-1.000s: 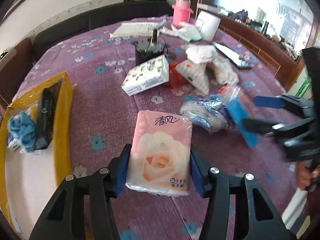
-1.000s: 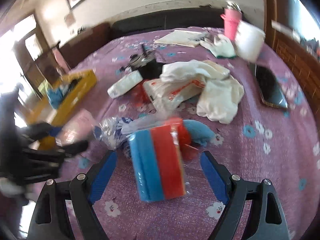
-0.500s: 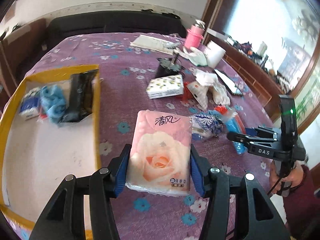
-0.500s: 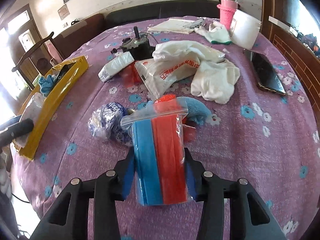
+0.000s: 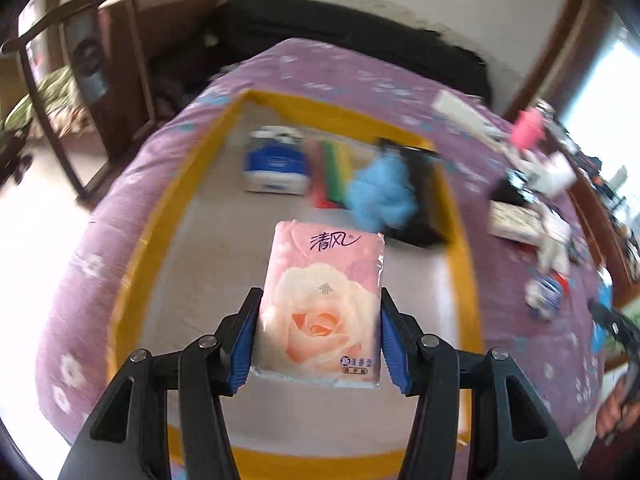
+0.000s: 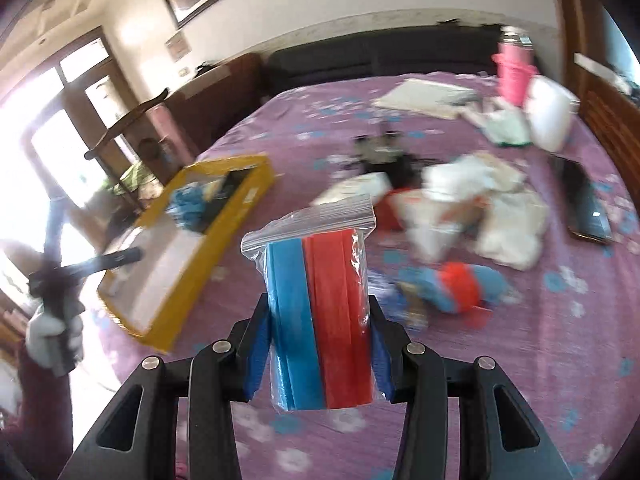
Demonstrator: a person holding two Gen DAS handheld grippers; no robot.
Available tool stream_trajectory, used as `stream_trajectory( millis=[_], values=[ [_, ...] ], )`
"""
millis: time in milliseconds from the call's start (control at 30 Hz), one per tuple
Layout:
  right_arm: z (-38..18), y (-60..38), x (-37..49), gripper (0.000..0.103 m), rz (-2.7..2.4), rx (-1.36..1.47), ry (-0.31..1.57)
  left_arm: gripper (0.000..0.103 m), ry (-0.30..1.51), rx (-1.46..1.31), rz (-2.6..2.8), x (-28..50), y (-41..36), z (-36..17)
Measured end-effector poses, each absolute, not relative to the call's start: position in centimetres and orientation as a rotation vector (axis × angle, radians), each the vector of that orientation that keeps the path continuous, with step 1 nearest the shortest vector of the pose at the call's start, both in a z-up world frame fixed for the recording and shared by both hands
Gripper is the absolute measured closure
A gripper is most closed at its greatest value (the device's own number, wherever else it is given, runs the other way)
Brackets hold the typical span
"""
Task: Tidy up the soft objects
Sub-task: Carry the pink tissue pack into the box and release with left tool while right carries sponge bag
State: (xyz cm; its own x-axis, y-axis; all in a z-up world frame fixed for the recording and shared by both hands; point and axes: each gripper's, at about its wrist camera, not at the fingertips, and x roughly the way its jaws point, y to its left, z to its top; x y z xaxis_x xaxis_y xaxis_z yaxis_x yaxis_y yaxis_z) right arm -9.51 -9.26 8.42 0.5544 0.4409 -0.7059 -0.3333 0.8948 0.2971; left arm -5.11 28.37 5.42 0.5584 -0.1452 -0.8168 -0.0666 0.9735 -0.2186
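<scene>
My left gripper point(image 5: 318, 334) is shut on a pink rose-print tissue pack point(image 5: 322, 304) and holds it above the yellow-rimmed tray point(image 5: 460, 248). In the tray lie a blue tissue pack point(image 5: 276, 166), a bag of coloured cloths point(image 5: 332, 172), a blue fluffy cloth point(image 5: 382, 196) and a black packet point(image 5: 424, 200). My right gripper point(image 6: 318, 346) is shut on a clear zip bag of blue and red cloths point(image 6: 320, 312), lifted over the purple tablecloth. The tray also shows in the right wrist view point(image 6: 192, 248), to the left, with the left gripper point(image 6: 100, 260) over it.
On the purple floral table point(image 6: 540, 360) lie white bags and cloths point(image 6: 480, 204), a red and blue soft item point(image 6: 460, 284), a phone point(image 6: 586, 204), a pink bottle point(image 6: 514, 74) and a black device point(image 6: 386, 152). Chairs stand past the table's far edge.
My left gripper has carried the pink pack left, from beside the tray to over it. My right gripper has lifted the zip bag off the table and swung it toward the tray.
</scene>
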Motion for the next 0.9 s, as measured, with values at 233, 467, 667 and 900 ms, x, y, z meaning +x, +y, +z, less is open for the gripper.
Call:
stream_trajectory(
  millis=[233,467,667,900],
  values=[
    [9.6,-1.3,-7.2,0.055,0.605,0.128,0.906,0.049,1.060,-0.313,0.018,0.9,32.2,3.6],
    [8.2,7.0,-3.6,0.055,0.664,0.052,1.001,0.038,1.026,-0.321,0.070,4.0,33.2,3.5],
    [5.3,12.4,-1.5,0.055,0.720,-0.013,1.111,0.030,0.925,-0.329,0.005,0.5,33.3,5.4],
    [4.6,16.9,3.4,0.055,0.615,-0.130,1.085,0.023,0.770,-0.363,-0.010,-5.2,34.8,8.4]
  ],
)
